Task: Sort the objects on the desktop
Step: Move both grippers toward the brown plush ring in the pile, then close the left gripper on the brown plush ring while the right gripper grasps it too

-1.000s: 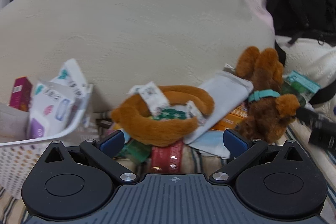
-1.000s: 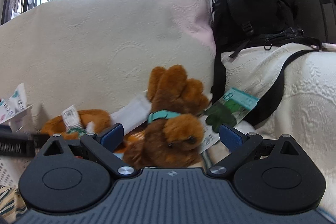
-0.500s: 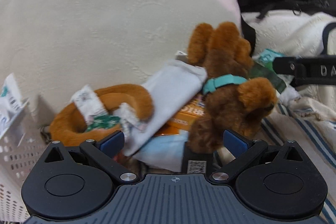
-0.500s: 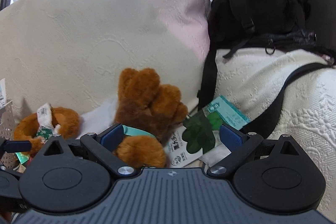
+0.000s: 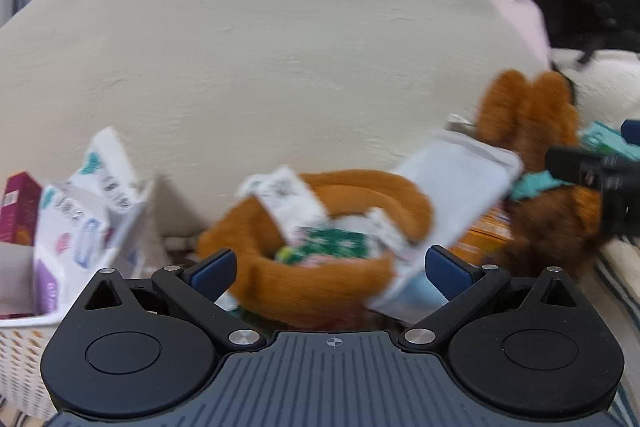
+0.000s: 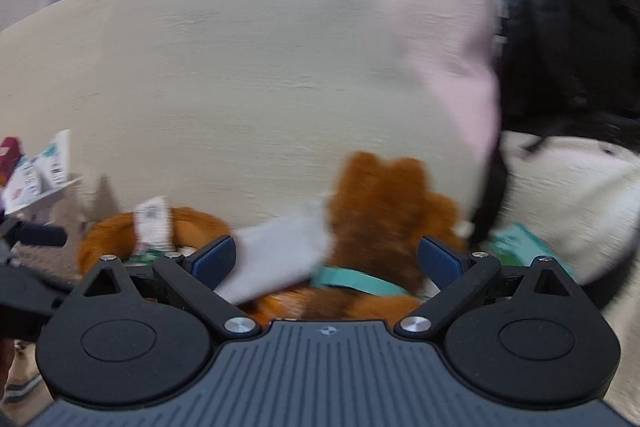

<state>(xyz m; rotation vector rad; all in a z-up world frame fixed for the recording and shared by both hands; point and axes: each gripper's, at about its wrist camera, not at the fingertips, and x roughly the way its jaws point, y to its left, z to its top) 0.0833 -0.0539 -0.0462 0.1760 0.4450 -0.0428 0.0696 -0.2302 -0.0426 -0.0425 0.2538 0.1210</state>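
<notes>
A brown plush ring [image 5: 320, 287] with a white tag lies in a pile of packets; my left gripper [image 5: 330, 269] is open, its jaws on either side of the ring's front. A brown plush dog [image 6: 376, 211] with a teal collar lies to the right on a white pouch [image 6: 280, 255]. My right gripper [image 6: 326, 261] is open, its jaws on either side of the dog. The dog [image 5: 536, 187] and the right gripper's black body [image 5: 600, 179] show at the right of the left wrist view. Both views are blurred.
A white perforated basket [image 5: 24, 339] at the left holds tissue packs [image 5: 76, 223] and a magenta box [image 5: 18, 207]. A large cream cushion [image 5: 280, 47] stands behind the pile. A black backpack [image 6: 568, 27] rests on a white cover at the right. A teal packet [image 6: 524, 247] lies beside the dog.
The left gripper has swung back left from the dog to the plush ring. The right gripper has shifted left, so the dog sits between its jaws instead of the green-leaf packet.
</notes>
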